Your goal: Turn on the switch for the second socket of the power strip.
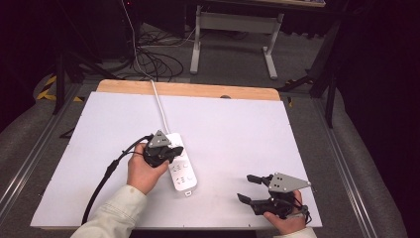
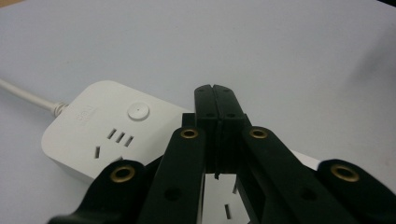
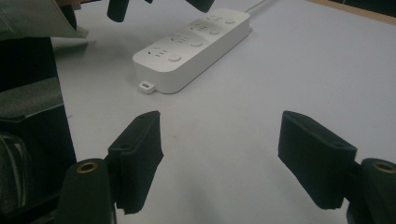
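Observation:
A white power strip lies left of centre on the white tabletop, and its white cord runs off over the far edge. My left gripper is held over the strip's far end, jaws shut with nothing between them. In the left gripper view the closed tips sit just past the strip, near its round button; I cannot tell whether they touch it. My right gripper stands open near the front right. Its jaws are wide apart over bare table, with the strip farther off.
A wooden strip borders the table's far edge. Behind it are loose cables on the floor and a white table frame. The left gripper's black cable trails toward the front left edge.

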{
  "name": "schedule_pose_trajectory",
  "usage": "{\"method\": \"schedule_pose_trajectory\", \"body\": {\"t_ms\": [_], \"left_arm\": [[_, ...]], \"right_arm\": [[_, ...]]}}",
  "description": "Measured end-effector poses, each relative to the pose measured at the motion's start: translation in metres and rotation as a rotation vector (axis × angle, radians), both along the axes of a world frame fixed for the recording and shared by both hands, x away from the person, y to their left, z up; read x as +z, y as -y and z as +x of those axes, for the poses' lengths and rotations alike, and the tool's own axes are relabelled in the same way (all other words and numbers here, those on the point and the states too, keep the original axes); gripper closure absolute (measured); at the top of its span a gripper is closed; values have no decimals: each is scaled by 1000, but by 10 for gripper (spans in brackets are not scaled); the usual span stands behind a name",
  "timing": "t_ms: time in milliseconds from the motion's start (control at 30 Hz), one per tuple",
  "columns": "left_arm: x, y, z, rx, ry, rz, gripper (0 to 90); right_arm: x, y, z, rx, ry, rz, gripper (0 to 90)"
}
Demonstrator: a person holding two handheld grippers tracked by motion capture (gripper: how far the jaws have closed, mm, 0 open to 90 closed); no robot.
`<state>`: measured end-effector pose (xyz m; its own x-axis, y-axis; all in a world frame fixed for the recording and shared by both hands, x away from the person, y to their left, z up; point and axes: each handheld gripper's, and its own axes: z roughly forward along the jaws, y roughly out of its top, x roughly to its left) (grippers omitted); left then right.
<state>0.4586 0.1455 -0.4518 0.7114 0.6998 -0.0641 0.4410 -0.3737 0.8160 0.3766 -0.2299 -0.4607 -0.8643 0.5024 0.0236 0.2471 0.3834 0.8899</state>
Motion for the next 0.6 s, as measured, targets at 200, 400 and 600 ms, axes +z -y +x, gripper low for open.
{"method": "schedule_pose_trajectory", "body": {"t_ms": [200,400,600], "left_arm": [[-6,3,3,12,10,22,898],[-12,6,6,18,-3,35,898],[-17,9,8,20,0,61,898]], "right_arm": [[0,0,0,2,0,0,304],[0,-1,0,3,-2,-2,304],[-1,-1,0,4,-4,-4,304]]}}
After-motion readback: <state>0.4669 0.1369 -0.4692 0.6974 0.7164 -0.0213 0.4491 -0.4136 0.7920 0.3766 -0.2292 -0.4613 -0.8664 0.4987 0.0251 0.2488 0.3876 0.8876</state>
